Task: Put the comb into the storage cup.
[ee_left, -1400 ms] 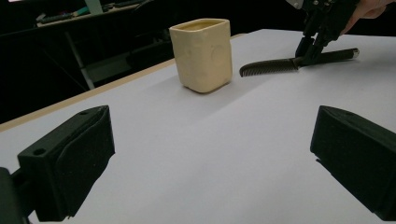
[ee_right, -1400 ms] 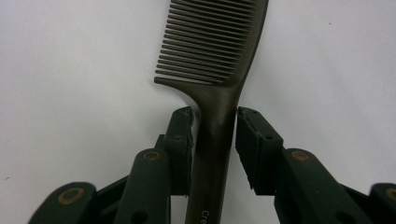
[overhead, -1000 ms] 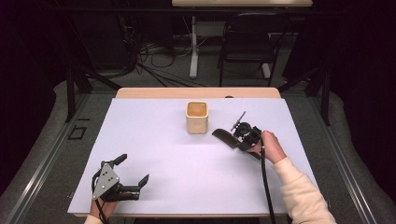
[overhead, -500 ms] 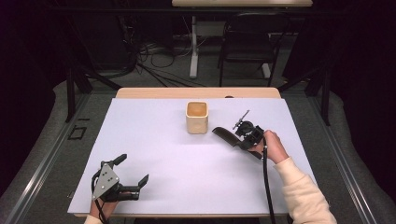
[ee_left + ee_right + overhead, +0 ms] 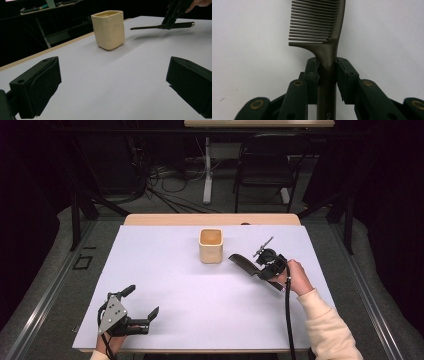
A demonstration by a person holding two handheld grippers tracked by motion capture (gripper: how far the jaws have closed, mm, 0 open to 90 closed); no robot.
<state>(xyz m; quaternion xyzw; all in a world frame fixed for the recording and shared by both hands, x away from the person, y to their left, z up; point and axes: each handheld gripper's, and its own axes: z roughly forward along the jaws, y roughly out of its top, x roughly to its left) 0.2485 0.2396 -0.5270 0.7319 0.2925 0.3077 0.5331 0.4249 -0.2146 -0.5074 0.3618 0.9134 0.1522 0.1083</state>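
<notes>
A dark brown comb [image 5: 319, 32], fine teeth along one edge and a slim handle, sits clamped by its handle in the right tool [image 5: 264, 266], just off the white surface [image 5: 200, 310] at 4 o'clock from the cream cup [image 5: 210, 245]. The right gripper view shows faint lettering on the handle. The left tool [image 5: 142, 306], jaws apart, rests at 7 o'clock.

Bare table [image 5: 175, 295] between grippers, cream cup [image 5: 210, 245] standing mid-table
</notes>
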